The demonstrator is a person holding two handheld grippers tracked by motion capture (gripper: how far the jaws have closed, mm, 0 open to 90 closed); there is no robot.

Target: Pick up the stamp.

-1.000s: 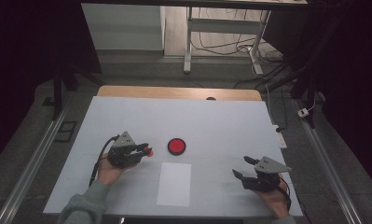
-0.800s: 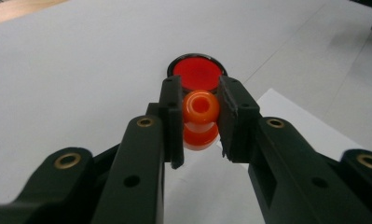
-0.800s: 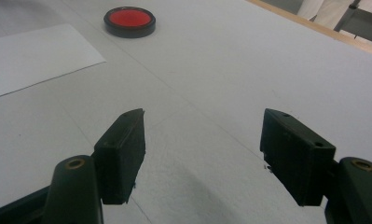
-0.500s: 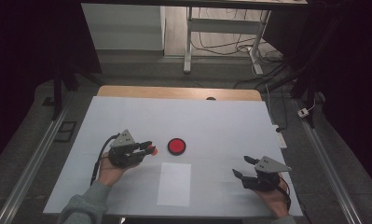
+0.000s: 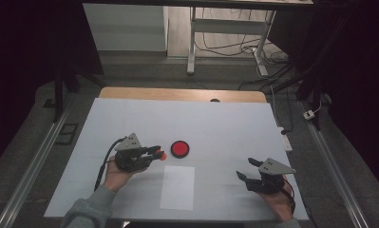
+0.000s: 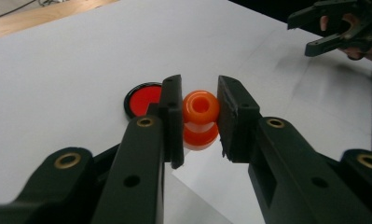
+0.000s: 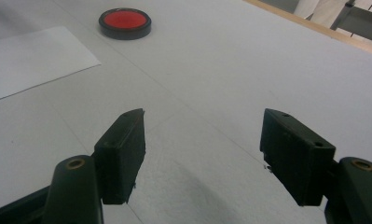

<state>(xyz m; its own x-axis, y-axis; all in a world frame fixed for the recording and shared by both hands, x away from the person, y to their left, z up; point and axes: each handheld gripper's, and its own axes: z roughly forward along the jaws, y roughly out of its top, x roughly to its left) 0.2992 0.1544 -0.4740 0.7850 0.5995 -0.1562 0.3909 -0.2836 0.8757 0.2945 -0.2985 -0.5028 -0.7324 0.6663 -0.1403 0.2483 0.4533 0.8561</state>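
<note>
My left gripper point(image 6: 200, 119) is shut on a small orange knob-shaped piece point(image 6: 200, 119), its two pads pressing the piece's sides. In the high view that left gripper point(image 5: 158, 153) hovers at the table's left middle, the orange piece point(image 5: 162, 154) at its tips, just left of a round red disc with a black rim point(image 5: 180, 148). The red disc point(image 6: 144, 99) lies on the table behind the left jaw. My right gripper point(image 5: 244, 169) rests at the near right with its jaws open and nothing between them. The right gripper point(image 7: 202, 140) points over bare table toward the red disc point(image 7: 125, 22).
A white sheet of paper point(image 5: 177, 187) lies flat near the front edge, between the two hands; the same sheet point(image 7: 30, 60) lies left of my right jaws. The white table cover point(image 5: 225, 123) ends at a wooden strip point(image 5: 177, 94) at the far side.
The left gripper with the orange piece has edged slightly right toward the red disc. The right gripper has stayed put.
</note>
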